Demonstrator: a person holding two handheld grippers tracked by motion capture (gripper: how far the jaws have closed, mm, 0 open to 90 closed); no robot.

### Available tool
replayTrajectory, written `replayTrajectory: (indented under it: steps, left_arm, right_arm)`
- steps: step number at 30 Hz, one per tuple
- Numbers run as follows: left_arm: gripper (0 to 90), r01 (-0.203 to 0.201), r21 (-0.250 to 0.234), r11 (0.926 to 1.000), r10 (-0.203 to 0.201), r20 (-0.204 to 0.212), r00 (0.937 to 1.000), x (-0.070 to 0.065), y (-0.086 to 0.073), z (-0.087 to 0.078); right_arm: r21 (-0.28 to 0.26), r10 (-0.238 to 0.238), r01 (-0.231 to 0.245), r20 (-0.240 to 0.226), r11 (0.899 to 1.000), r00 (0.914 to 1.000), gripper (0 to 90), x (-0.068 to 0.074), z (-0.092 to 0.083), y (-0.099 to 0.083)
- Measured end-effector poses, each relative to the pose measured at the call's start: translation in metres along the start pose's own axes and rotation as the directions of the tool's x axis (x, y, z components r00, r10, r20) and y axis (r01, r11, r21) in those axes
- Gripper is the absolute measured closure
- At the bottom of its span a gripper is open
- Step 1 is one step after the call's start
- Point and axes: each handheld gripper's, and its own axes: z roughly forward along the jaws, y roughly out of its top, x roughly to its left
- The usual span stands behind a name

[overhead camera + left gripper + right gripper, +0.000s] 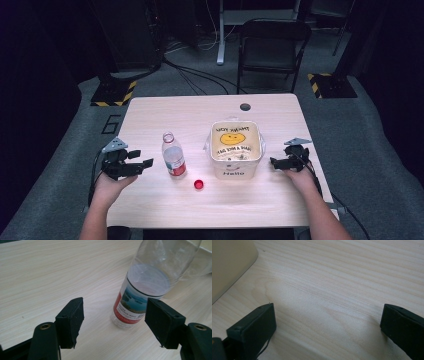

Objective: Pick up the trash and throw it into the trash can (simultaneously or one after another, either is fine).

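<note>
A clear plastic bottle (173, 155) with a red-banded label stands upright and uncapped on the wooden table (150, 120). Its red cap (199, 184) lies on the table in front of it, to the right. My left gripper (142, 159) is open just left of the bottle, jaws pointing at it; in the left gripper view the bottle (140, 293) stands a little beyond the wide-apart jaws of the gripper (113, 321). My right gripper (275, 162) is open beside the right wall of a cream bin (235, 170). In the right gripper view the gripper (328, 326) holds nothing.
The cream bin has a smiley face and the word "Hello" on it, and its corner (229, 265) shows in the right gripper view. A round hole (245, 106) sits near the table's far edge. A black chair (272, 47) stands behind the table.
</note>
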Motion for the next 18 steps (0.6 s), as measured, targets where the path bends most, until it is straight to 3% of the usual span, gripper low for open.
replayTrajectory:
  steps: [18]
  left_arm:
    - [22.0, -0.039, 0.013, 0.9992, 0.038, 0.064, 0.9972, -0.018, 0.014, 0.004]
  right_arm:
    - [0.0, 0.0, 0.0, 0.002, 1.0, 1.0, 0.0, 0.0, 0.0, 0.0]
